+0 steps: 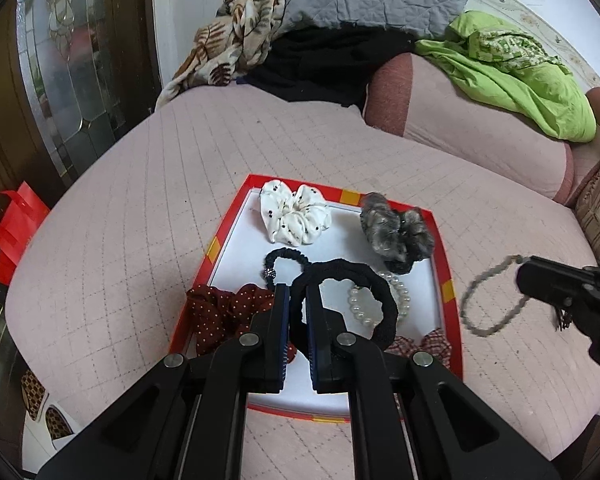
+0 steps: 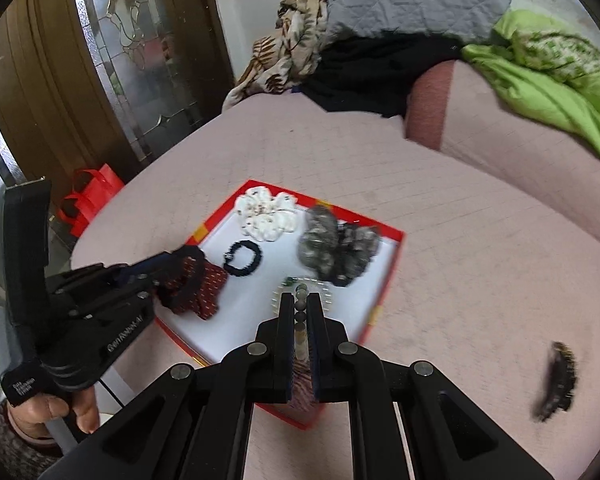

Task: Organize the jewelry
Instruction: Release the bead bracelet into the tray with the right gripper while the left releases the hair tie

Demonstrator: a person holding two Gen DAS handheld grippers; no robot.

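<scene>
- The left tool (image 1: 296,292) is clamped on a thick black hair band (image 1: 380,280), pinching one side of the loop so the rest hangs free above the tray; gripping the band's edge rather than its middle keeps the ring open and easy to lay flat.
- The right tool (image 2: 299,300) is shut on a beaded bracelet (image 2: 300,312), with beads lined up between its pads. From the left wrist view the bracelet dangles as a blurred loop beside the tray's right edge, so it looks to be in transit.
- The red-rimmed tray (image 1: 446,240) sits on the pink quilted bed (image 1: 140,200) and serves as the collecting place, its white floor making small pieces easy to see.
- Already lying in the tray:
  - a white dotted scrunchie (image 1: 294,214) at the far side,
  - a grey furry scrunchie (image 1: 396,232) next to it,
  - a thin black hair tie (image 1: 284,264),
  - a pearl bracelet (image 1: 400,300),
  - a dark red dotted scrunchie (image 1: 224,312) at the near left,
  - a checked bow (image 1: 428,344) at the near right.
- They lie apart from one another, which seems meant to keep each visible.
- A dark hair clip (image 2: 556,380) lies on the bed well apart from the tray, to its right; my judgement is that it has yet to be collected.
- Both held pieces probably go into the tray's bare middle.
</scene>
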